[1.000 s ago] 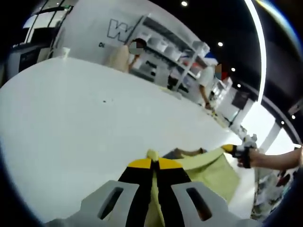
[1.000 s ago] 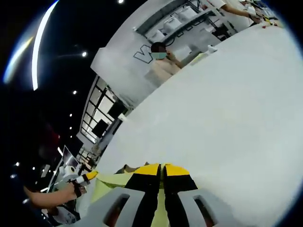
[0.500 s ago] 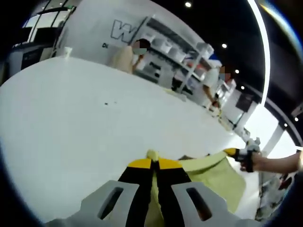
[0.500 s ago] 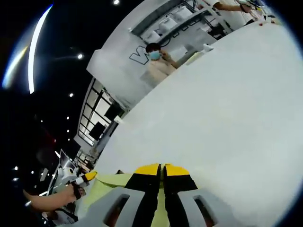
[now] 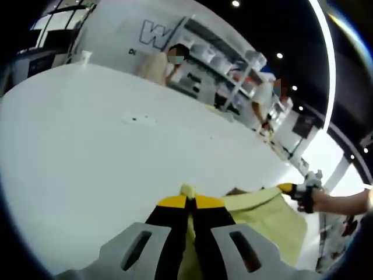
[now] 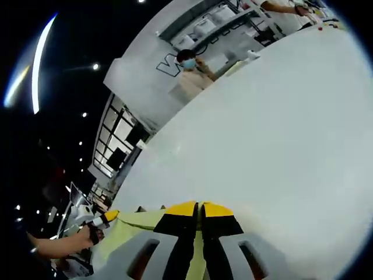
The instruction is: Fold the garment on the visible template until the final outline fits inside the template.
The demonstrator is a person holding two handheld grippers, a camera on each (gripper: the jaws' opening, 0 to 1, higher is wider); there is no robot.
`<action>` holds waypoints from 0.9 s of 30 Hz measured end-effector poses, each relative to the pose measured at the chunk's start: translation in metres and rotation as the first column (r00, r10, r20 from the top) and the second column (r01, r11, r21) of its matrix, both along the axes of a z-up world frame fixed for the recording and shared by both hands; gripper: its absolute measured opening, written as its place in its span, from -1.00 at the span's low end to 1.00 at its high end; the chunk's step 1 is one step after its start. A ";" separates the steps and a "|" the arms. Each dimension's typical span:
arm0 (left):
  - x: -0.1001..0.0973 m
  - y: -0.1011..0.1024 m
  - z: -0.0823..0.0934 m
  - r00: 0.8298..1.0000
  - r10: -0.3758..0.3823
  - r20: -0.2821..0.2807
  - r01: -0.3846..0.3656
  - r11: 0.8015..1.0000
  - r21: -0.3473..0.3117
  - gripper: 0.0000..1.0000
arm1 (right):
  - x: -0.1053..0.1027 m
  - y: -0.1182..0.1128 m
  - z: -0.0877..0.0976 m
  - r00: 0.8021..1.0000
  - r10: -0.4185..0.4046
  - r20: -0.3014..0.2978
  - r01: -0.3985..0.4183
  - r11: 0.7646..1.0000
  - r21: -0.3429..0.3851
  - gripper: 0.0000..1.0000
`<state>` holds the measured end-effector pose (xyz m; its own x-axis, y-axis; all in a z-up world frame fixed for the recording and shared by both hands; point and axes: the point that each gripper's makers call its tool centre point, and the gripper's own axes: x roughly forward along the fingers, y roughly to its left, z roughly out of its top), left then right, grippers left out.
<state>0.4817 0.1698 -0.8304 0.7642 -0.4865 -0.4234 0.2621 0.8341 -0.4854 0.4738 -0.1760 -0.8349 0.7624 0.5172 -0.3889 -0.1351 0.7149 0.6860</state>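
Observation:
A pale yellow-green garment hangs stretched between my two grippers above a big white table. My left gripper is shut on one edge of the cloth, and a small tuft pokes out above its yellow tips. The right gripper enters the left gripper view from the right, held by a person's hand, pinching the far corner. In the right gripper view my right gripper is shut on the garment, and the left gripper holds its other end at the lower left. No template outline is visible.
The white table spreads far ahead of both grippers. Behind it stand white shelving units and a wall with large lettering. A person stands at the far side, another person further right. A small white cup sits at the far edge.
Both views have drifted a little, so the hands moved slightly. The garment stays stretched between the two shut grippers, and a dark patch under the cloth has slipped mostly out of view.

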 end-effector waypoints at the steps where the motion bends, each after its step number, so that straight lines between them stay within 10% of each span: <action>1: 0.000 0.000 0.000 1.000 0.001 -0.001 -0.001 1.000 -0.002 -0.99 | -0.001 0.001 0.000 1.000 0.000 0.001 0.000 1.000 -0.003 -1.00; 12: 0.007 0.002 0.000 1.000 0.027 -0.006 -0.028 0.999 -0.042 -0.97 | 0.008 -0.005 0.001 1.000 -0.012 0.015 0.012 1.000 0.010 -0.90; 16: 0.011 0.007 0.002 0.999 0.035 0.003 -0.035 0.998 -0.044 -0.95 | 0.016 -0.015 0.002 0.997 -0.068 0.035 0.069 0.998 -0.007 -0.42; 27: 0.034 0.044 0.034 0.982 0.168 0.082 -0.161 0.984 -0.078 -0.93 | 0.023 -0.036 0.023 0.989 -0.105 0.099 0.102 0.994 0.036 -0.68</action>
